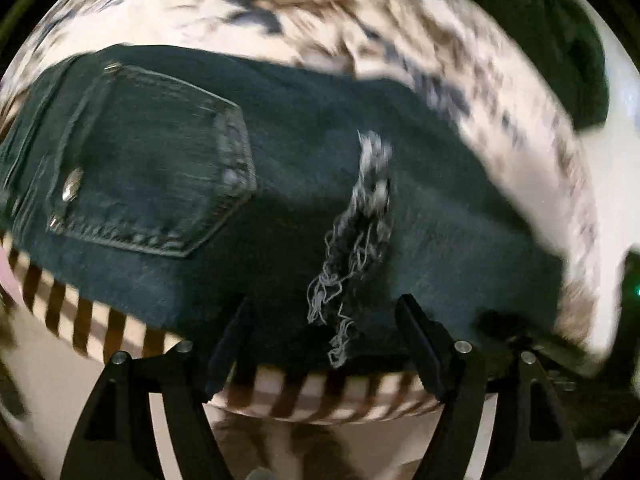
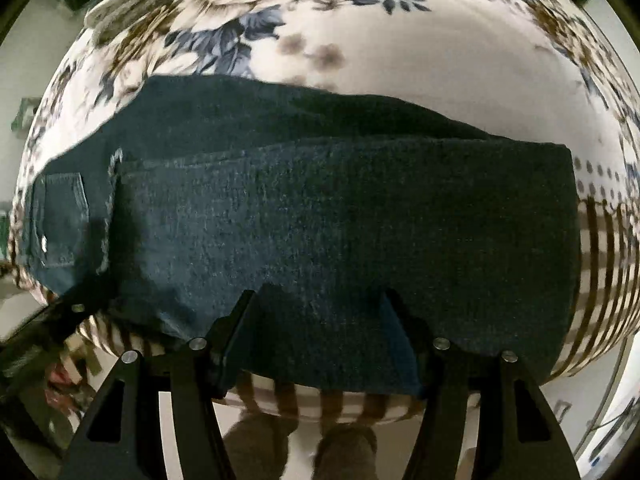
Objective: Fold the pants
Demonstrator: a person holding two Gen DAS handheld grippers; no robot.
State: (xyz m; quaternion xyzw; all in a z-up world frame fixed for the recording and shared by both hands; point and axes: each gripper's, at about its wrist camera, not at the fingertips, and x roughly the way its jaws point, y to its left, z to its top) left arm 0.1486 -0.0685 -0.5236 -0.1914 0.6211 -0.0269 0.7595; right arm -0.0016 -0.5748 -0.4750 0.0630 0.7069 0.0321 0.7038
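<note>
left gripper (image 1: pixel 324 340): black fingers spread apart, nothing pinched btwn them, tips hanging over the near edge of the jeans (image 1: pixel 248 200). right gripper (image 2: pixel 316 320): fingers also apart, released, poised over the near hem of the folded denim w/ no cloth caught. jeans are dark blue denim, coarse weave, folded into a long flat rectangle lying across the bed. back pocket (image 1: pixel 156 160) is five-sided w/ pale stitching and small metal rivets, at the left end. frayed rip (image 1: pixel 360 232) w/ loose whitish threads sits just beyond the left fingertips. bedsheet (image 2: pixel 400 60) is white, smooth, printed w/ blue-grey and brown flowers; its near border has brown stripes (image 2: pixel 600 272). past the near bed edge, pale floor and a person's slippered feet (image 2: pixel 344 452). left view is motion-blurred.
</note>
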